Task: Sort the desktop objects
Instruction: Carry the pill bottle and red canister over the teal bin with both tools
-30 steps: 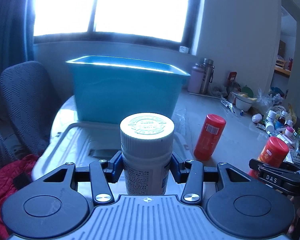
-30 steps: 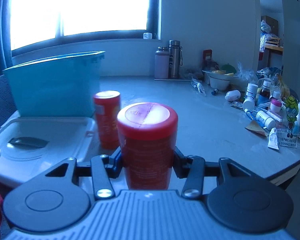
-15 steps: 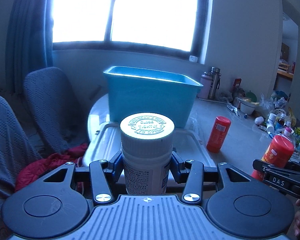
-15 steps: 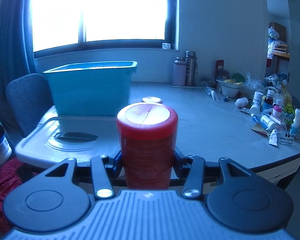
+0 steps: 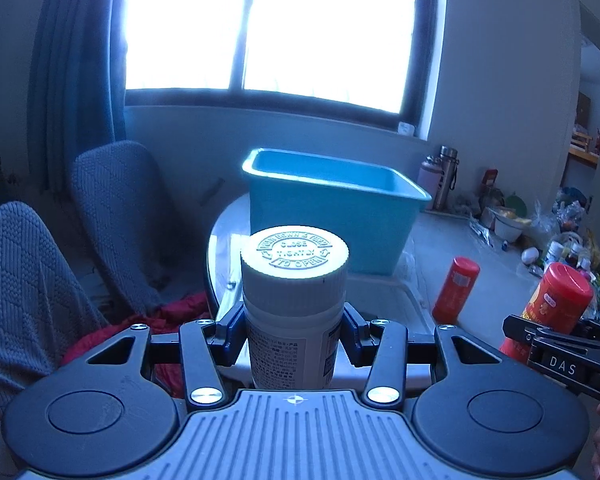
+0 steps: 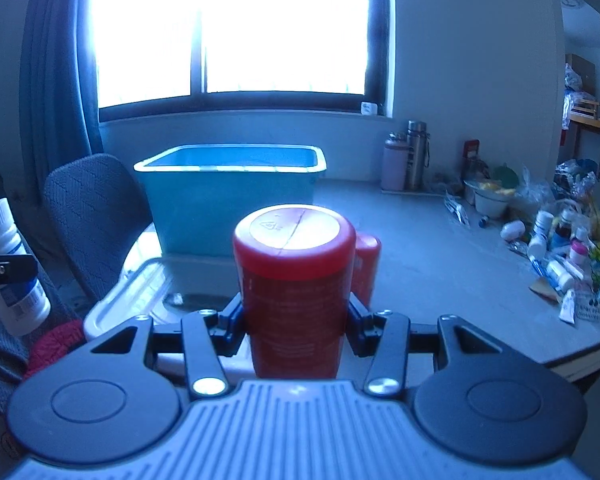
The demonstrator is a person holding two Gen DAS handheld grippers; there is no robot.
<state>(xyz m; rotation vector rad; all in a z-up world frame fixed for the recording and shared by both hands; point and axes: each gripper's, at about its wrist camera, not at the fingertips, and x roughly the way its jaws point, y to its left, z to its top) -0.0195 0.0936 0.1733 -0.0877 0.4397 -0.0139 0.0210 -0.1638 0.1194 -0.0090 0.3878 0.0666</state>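
My left gripper (image 5: 294, 326) is shut on a white pill bottle (image 5: 294, 308) with an embossed cap, held upright in front of the table edge. My right gripper (image 6: 296, 322) is shut on a red canister (image 6: 294, 292), also upright. The red canister also shows at the right of the left wrist view (image 5: 556, 308); the white bottle shows at the left of the right wrist view (image 6: 8, 264). A blue bin (image 5: 332, 220) stands open at the back of the table, beyond both grippers. A second red canister (image 5: 456, 288) stands on the table.
A white lid (image 6: 140, 292) lies flat before the bin (image 6: 228, 200). Flasks (image 6: 406, 156) stand by the wall. Small bottles and tubes (image 6: 564, 256) clutter the table's right side. Grey chairs (image 5: 116, 208) and red cloth (image 5: 132, 336) are left of the table.
Both grippers have pulled back and up from the table with their bottles still held; the bin and the standing red canister now look farther away.
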